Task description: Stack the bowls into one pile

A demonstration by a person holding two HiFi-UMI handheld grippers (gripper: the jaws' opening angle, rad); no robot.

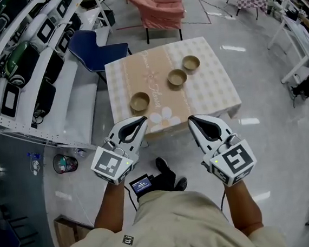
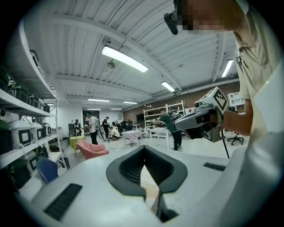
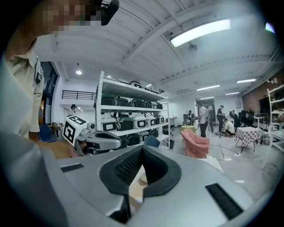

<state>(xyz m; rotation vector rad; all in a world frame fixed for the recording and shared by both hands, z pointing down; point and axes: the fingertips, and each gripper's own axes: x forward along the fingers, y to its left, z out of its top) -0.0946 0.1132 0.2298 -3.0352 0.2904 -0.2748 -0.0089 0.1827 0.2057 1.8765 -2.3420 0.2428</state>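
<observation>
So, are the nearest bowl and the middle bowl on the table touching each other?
Apart. The head view shows bare tablecloth between the nearest bowl and the middle bowl.

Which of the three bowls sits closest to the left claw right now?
The front-left bowl, just beyond the left claw; the middle bowl and far bowl sit farther back and to the right.

I see one square table (image 1: 211, 87) in the upper middle of the frame, covered by a cloth (image 1: 154, 66), beige band down the centre with flower print, pale checks either side. Three tan bowls sit upright on it, all apart, on a diagonal: left bowl (image 1: 140, 101) nearest the front edge, middle bowl (image 1: 177, 78) about centre, right bowl (image 1: 190, 63) furthest back
</observation>
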